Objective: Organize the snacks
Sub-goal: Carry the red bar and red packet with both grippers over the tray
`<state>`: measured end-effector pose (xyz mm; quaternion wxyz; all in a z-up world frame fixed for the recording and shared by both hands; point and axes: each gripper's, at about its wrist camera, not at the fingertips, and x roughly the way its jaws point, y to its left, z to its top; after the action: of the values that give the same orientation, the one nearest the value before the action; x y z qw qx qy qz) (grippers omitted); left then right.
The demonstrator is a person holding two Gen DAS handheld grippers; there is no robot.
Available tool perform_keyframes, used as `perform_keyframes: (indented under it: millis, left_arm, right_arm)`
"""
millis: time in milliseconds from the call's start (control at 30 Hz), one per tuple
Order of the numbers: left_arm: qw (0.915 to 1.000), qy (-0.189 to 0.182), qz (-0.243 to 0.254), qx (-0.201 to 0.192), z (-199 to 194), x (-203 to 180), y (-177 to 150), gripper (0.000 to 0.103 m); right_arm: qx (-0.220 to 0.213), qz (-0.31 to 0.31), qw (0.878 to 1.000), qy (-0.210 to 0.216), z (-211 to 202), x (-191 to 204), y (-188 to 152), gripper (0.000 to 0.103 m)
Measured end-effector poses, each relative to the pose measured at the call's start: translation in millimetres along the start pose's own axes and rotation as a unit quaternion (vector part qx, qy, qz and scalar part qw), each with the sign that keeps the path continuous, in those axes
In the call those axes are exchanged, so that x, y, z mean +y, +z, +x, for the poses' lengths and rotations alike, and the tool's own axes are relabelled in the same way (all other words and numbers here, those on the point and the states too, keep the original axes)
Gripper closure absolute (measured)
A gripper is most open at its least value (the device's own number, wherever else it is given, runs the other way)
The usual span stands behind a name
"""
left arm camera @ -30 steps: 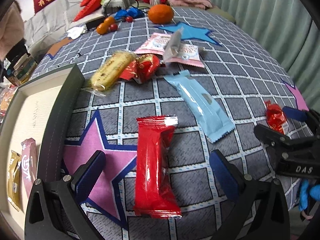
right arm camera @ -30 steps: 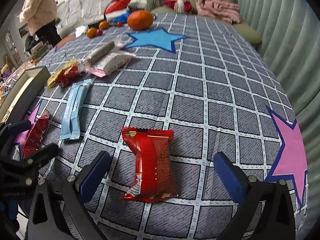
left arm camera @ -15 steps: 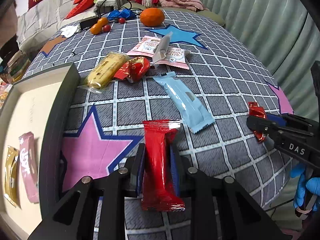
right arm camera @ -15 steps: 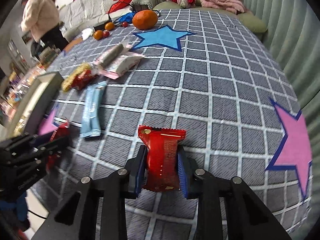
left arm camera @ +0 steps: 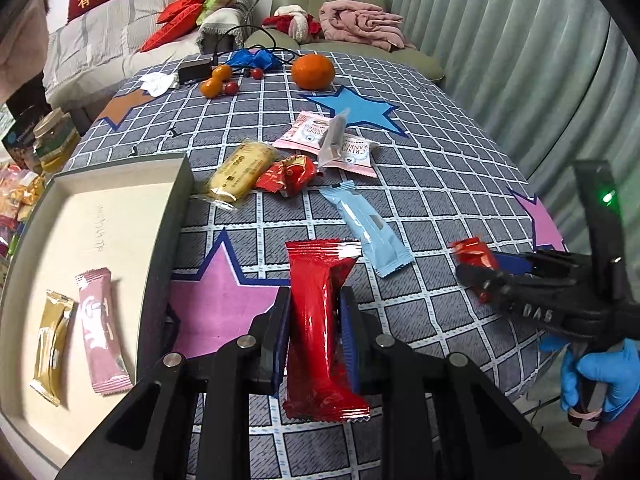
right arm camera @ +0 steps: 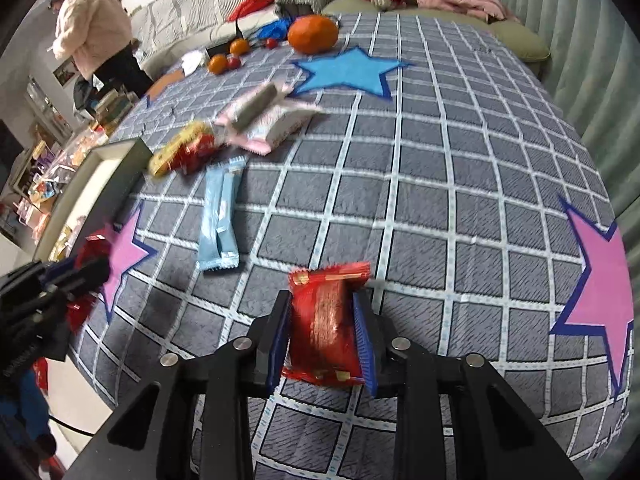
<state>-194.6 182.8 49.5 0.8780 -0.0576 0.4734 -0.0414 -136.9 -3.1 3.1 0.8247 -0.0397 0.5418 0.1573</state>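
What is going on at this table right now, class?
A person is sorting snacks with a gripper in each hand. The left gripper has its jaws closed on a long red packet, beside the box that already holds a gold packet and a pink packet. The right gripper grips a shorter red packet. Other snacks lie on the tablecloth.

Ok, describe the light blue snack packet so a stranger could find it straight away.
Start at the gray checked tablecloth and its blue star. Nearer the camera from the star, past the pink packets, lies the light blue packet, flat and angled. It is the only pale blue wrapper; those around it are red, yellow or pink.
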Motion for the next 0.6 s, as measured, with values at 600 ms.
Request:
perform_keyframes:
  millis: [600]
  left_arm:
    - [0.9988, 0.016, -0.024, -0.039, -55.5, 45.3, 22.6, 0.077]
  right_arm:
    - [-0.051, -0.009, 0.997, 0.059, -37.1, 39.8, 33.5, 0.076]
